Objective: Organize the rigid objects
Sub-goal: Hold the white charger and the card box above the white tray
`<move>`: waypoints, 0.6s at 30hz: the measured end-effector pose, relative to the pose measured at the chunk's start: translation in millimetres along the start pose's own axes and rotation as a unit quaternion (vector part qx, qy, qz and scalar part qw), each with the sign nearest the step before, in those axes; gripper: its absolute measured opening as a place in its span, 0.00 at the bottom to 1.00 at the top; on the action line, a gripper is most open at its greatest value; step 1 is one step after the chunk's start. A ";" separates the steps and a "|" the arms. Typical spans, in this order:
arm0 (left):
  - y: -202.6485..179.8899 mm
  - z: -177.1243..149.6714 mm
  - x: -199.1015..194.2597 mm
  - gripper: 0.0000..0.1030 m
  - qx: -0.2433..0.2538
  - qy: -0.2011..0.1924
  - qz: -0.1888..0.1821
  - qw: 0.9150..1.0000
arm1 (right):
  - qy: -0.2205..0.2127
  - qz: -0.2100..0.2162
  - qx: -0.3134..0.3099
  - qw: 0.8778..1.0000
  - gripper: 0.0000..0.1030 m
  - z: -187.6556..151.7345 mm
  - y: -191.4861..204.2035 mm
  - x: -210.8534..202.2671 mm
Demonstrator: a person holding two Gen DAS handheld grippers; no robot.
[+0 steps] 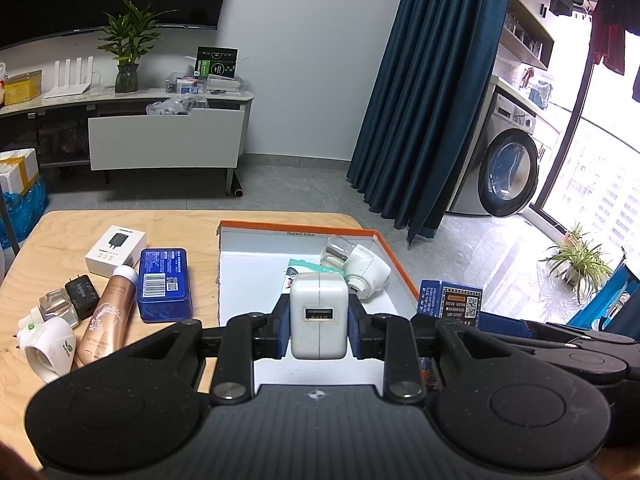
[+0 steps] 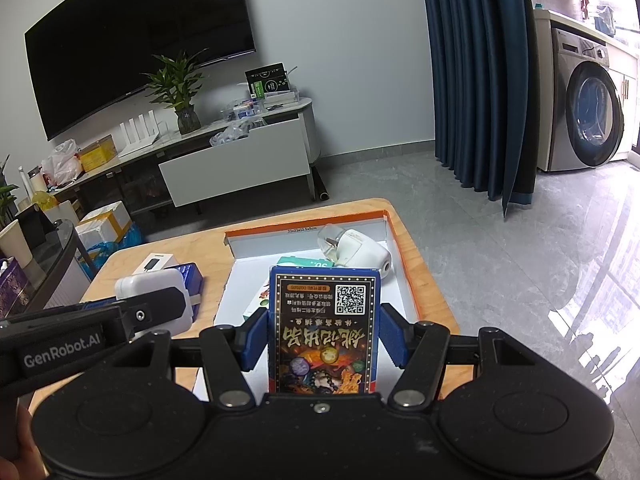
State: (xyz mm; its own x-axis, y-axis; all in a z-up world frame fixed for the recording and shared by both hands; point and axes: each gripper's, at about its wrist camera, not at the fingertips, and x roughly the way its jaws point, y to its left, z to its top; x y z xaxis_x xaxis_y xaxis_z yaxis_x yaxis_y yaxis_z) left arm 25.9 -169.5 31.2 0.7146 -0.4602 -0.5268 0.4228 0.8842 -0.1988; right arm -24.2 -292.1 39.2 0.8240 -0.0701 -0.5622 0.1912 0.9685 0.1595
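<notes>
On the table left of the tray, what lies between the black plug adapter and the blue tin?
A rose-gold bottle lies between the black plug adapter and the blue tin, shown in the left wrist view.

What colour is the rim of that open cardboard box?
Orange, around a white inside; the box rim shows best in the left wrist view.

Black grippers (image 1: 319, 322) (blue-padded jaws)

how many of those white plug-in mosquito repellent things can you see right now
2. One plug-in repellent heater lies in the orange-rimmed box, toward its far right corner. The other lies on the wooden table at the near left, beside the bronze bottle. The grippers may hide more.
</notes>
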 end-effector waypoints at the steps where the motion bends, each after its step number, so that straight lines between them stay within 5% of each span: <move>1: 0.0 -0.3 0.2 0.28 0.000 0.000 0.000 1.000 | 0.000 0.000 0.000 1.000 0.69 -0.8 -0.1 0.2; 18: 0.5 -0.7 3.0 0.28 -0.003 0.003 0.000 1.000 | 0.003 0.000 0.000 1.000 0.69 -4.9 -0.6 2.2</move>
State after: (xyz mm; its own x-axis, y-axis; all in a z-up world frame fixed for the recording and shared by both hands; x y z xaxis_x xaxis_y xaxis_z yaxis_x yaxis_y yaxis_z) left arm 27.9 -170.4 28.9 0.7118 -0.4598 -0.5309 0.4190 0.8847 -0.2045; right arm -25.2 -291.6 33.9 0.8204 -0.0682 -0.5677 0.1915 0.9683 0.1603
